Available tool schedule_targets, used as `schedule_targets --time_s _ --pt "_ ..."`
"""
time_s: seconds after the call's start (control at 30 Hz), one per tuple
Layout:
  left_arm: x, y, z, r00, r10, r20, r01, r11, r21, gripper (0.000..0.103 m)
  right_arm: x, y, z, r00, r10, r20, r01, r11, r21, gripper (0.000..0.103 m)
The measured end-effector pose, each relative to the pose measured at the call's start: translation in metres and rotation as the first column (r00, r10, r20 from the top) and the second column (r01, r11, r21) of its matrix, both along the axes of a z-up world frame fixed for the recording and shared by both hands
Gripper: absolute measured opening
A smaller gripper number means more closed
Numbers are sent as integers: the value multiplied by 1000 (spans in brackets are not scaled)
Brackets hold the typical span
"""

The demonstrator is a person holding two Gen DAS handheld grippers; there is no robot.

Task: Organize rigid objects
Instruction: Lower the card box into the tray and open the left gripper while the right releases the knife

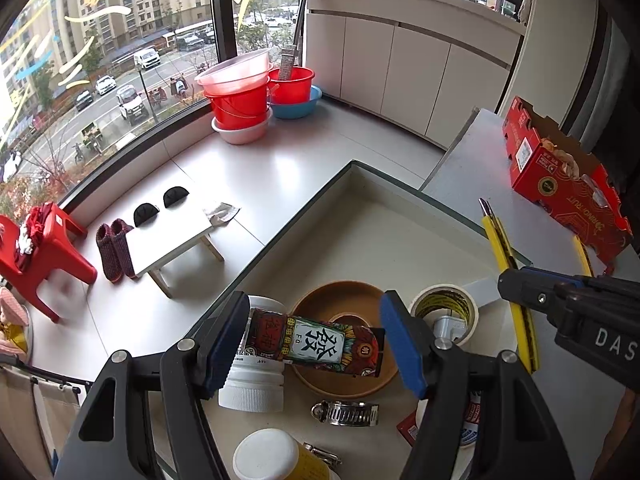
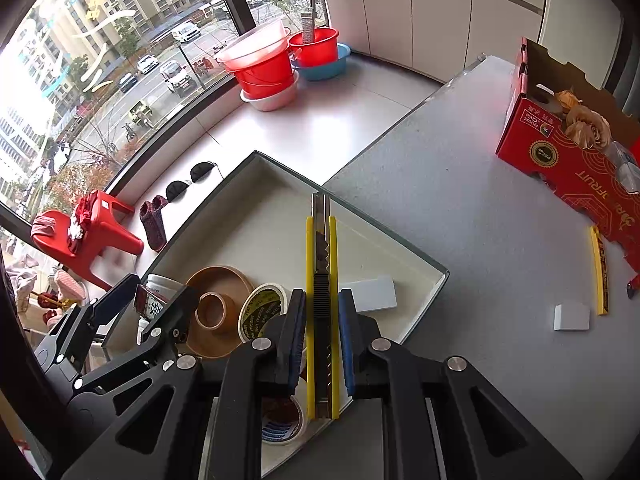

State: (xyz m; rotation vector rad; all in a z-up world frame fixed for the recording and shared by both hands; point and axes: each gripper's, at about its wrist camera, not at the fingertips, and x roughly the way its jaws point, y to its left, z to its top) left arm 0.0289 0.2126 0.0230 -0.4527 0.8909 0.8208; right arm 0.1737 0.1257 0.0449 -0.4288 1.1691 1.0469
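Observation:
My left gripper is shut on a small printed card box and holds it over the white tray, above a wooden dish. My right gripper is shut on a yellow utility knife, held lengthwise over the tray's right edge. In the tray lie a tape roll, a white bottle, a metal hose clamp and a white block. The left gripper also shows in the right wrist view.
A red fruit carton stands on the grey table at the right. A second yellow knife and a white block lie near it. Red basins, a red stool and a low white table are on the floor.

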Motion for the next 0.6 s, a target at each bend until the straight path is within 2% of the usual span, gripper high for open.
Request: schedule_targets --time_s 0.33,0.6 --pt "0 3 -6 1000 7 -19 -7 1000 -2 71 0 2 -5 1000 2 4 -2 1000 -17 17" --pt "7 1 -11 999 -29 -33 28 999 -16 73 -1 4 -15 1000 3 -4 -4 999 -45 17"
